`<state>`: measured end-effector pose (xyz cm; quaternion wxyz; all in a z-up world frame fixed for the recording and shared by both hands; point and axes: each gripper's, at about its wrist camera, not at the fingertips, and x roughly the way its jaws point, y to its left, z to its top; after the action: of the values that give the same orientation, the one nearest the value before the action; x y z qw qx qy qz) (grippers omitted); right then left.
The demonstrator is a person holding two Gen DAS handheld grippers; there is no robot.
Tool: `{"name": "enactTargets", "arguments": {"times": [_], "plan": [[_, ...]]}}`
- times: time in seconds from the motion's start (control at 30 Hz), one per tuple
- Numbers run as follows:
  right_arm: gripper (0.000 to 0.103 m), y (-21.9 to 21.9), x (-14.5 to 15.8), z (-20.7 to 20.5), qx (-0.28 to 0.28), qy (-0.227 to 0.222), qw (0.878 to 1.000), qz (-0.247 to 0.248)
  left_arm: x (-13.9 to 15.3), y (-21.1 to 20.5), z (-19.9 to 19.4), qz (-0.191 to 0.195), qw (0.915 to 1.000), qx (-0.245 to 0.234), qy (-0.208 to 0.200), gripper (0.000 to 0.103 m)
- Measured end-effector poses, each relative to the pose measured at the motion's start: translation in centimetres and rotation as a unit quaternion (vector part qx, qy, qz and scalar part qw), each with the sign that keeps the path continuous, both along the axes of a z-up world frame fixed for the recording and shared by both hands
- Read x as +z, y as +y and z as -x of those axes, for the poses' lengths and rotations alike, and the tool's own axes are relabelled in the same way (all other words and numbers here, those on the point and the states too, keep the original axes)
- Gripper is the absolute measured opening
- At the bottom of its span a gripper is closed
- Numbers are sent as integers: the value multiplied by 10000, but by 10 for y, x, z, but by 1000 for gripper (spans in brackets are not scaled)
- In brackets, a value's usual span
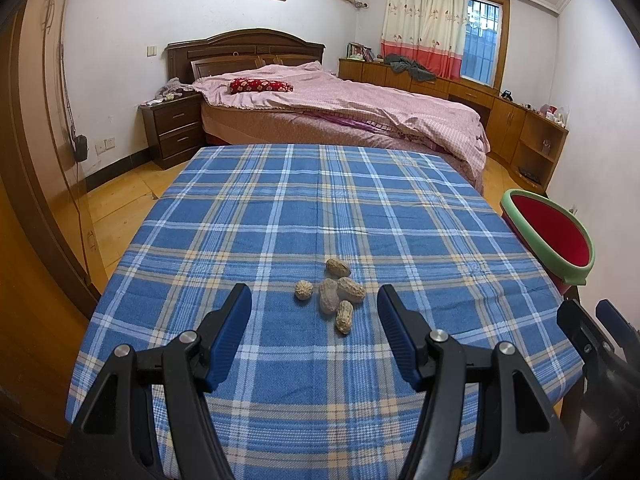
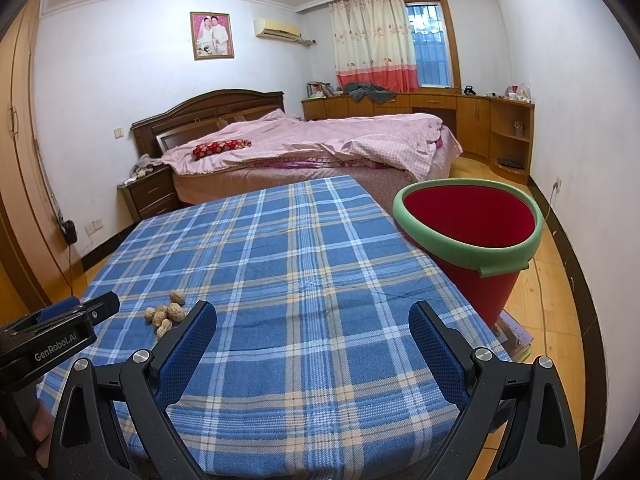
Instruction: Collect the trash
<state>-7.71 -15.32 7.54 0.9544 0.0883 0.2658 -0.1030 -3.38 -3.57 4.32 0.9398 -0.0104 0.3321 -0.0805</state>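
Observation:
Several peanut shells [image 1: 333,295] lie in a small cluster on the blue plaid tablecloth [image 1: 304,208]. My left gripper [image 1: 314,300] is open and empty, its blue-padded jaws just short of the shells on either side. The shells also show at the left in the right wrist view [image 2: 166,314]. My right gripper [image 2: 312,318] is open and empty over the table's near right part. A red bucket [image 2: 472,224] with a green rim stands beside the table's right edge; it also shows in the left wrist view [image 1: 554,236]. The left gripper appears at the left edge of the right wrist view [image 2: 76,314].
A bed with pink bedding [image 1: 340,108] stands beyond the table's far edge. A dark nightstand [image 1: 174,128] is at the left, wooden cabinets [image 1: 512,124] along the right wall. Wooden floor [image 2: 548,280] surrounds the bucket. Books [image 2: 516,338] lie under it.

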Motion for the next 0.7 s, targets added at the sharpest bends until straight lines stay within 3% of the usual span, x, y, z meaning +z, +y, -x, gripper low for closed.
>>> {"name": "enactTargets", "arguments": {"times": [0.7], "plan": [[97,-1,-1,0,-3,0,10000,-1,1,0,1,-3,10000,-5,-35,65]]}}
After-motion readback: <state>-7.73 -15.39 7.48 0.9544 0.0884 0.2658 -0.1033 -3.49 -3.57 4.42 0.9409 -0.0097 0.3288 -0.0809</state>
